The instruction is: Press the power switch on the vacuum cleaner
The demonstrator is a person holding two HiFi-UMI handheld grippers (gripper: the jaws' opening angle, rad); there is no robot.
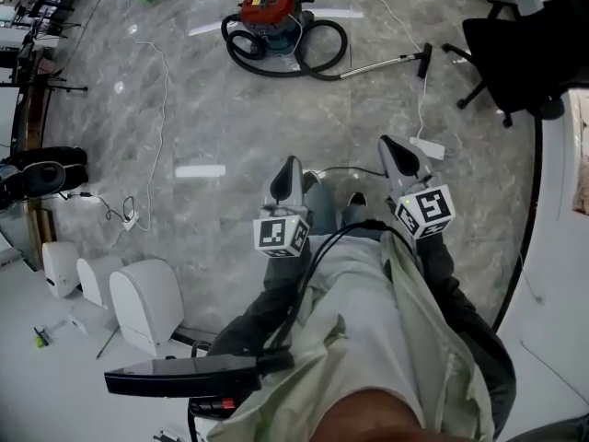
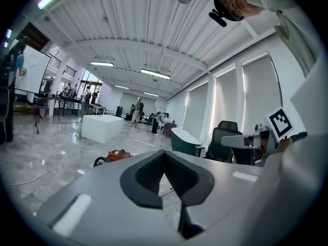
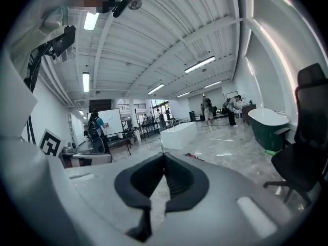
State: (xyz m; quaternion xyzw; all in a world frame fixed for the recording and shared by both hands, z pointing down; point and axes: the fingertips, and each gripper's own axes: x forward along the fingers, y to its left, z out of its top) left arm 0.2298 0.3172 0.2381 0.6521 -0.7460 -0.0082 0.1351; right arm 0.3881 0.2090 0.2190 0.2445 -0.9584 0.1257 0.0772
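Red-topped vacuum (image 1: pixel 269 9), black hose (image 1: pixel 304 63), on grey marble floor (image 1: pixel 230 127) (paler veins throughout). Grey left gripper (image 1: pixel 288 168) and right gripper (image 1: pixel 394 147), black-and-white square markers. Black chair (image 1: pixel 525 53); pale green shirt (image 1: pixel 368 339).

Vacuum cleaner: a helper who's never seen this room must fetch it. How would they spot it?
On the grey marble floor, look left of the black office chair. There stands the vacuum cleaner, a squat drum with a black hose looped round it and a metal wand lying toward the chair. Nothing else on that floor has a red top.
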